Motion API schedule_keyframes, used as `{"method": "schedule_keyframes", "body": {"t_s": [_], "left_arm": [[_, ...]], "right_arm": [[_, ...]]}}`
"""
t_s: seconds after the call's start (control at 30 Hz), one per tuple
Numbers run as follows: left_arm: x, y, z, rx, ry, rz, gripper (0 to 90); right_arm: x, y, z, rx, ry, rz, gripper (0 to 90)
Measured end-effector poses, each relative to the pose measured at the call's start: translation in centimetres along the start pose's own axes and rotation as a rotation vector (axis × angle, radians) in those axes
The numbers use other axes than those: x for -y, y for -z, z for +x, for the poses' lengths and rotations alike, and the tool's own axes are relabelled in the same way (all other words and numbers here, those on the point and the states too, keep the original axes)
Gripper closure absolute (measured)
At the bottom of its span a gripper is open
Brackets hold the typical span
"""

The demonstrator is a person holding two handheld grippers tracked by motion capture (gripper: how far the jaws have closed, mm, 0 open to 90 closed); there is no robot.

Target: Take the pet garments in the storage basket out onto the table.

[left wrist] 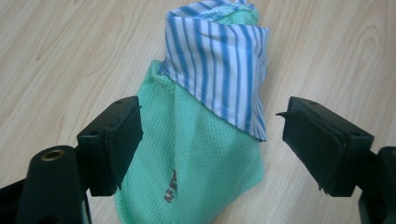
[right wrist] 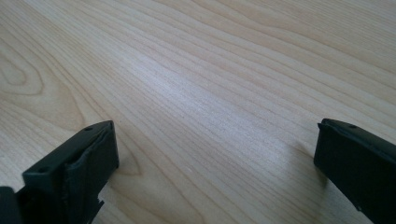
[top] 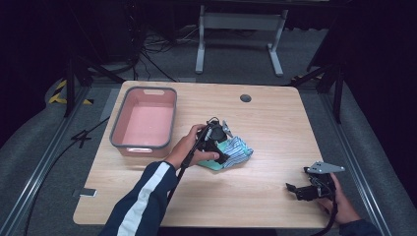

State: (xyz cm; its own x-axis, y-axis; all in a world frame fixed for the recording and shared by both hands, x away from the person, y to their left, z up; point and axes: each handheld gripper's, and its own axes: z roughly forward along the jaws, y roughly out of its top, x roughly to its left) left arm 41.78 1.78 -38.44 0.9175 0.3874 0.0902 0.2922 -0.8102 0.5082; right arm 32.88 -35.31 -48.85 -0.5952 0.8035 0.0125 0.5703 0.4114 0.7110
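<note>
Pink inside and grey along its rim, a plastic basin (top: pixel 144 123) sits on the left part of the table, empty as far as the high view shows. Just right of it, near the middle of the table, the left gripper (top: pixel 220 152) reaches in over a small bundle of cloth: a green mesh piece (left wrist: pixel 196 154) with a blue-and-white striped piece (left wrist: pixel 219 65) folded over its far end. In the left gripper view the jaws stand wide apart on either side of the green mesh, the left jaw at or just over its edge and the right one clear of it, so nothing is clamped. A dark sleeve with a white stripe (top: pixel 142 196) leads up to that hand from the near edge. Farther right, near the near-right corner, the right gripper (top: pixel 297 189) hovers low over bare wood with its jaws spread and nothing between them. Light wood grain covers the table (top: pixel 275 128), which has a round cable hole (top: pixel 245 98) near its far edge. Beyond it lie grey carpet, loose black cables and the white legs of another desk (top: pixel 241 39) against dark surroundings.
</note>
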Motion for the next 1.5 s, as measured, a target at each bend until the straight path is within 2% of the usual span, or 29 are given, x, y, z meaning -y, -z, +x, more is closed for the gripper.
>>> {"method": "schedule_keyframes", "body": {"t_s": [0.27, 0.4, 0.47, 0.53, 0.7, 0.9, 1.07, 1.23, 1.43, 1.5], "left_arm": [[1.0, 1.2, -0.9, -0.012, -0.039, 0.003, 20.3], [1.9, 2.1, -1.6, -0.037, -0.064, 0.011, 20.4], [2.4, 2.4, -1.9, -0.063, -0.08, 0.017, 20.0], [2.9, 2.8, -2.0, -0.062, -0.073, 0.011, 19.9], [4.8, 3.8, -2.6, -0.116, -0.11, 0.026, 19.7], [7.3, 4.5, -3.5, -0.154, -0.158, 0.066, 20.0], [9.5, 5.1, -4.3, -0.159, -0.164, 0.039, 19.7], [12.0, 5.7, -4.7, -0.172, -0.15, 0.036, 19.7], [15.4, 6.6, -4.3, -0.199, -0.117, 0.045, 19.9], [16.5, 7.0, -4.1, -0.195, -0.088, 0.033, 20.0]], "right_arm": [[0.0, 0.0, 0.0, 0.0, 0.0, 0.0, 0.3], [0.0, 0.0, 0.0, 0.0, 0.004, 0.001, 0.2], [0.0, 0.0, 0.0, 0.001, 0.004, 0.001, 0.2], [0.0, 0.0, 0.0, 0.001, 0.004, 0.001, 0.3], [0.0, 0.0, 0.0, 0.001, 0.003, 0.001, 0.3], [0.0, 0.0, 0.0, 0.001, 0.002, 0.0, 0.2], [0.0, 0.0, 0.0, 0.001, 0.002, 0.001, 0.2], [0.0, 0.0, 0.0, 0.001, 0.002, 0.0, 0.2], [0.0, 0.0, 0.0, 0.002, 0.002, 0.001, 0.3], [0.0, 0.0, 0.0, 0.002, 0.001, 0.001, 0.2]]}}
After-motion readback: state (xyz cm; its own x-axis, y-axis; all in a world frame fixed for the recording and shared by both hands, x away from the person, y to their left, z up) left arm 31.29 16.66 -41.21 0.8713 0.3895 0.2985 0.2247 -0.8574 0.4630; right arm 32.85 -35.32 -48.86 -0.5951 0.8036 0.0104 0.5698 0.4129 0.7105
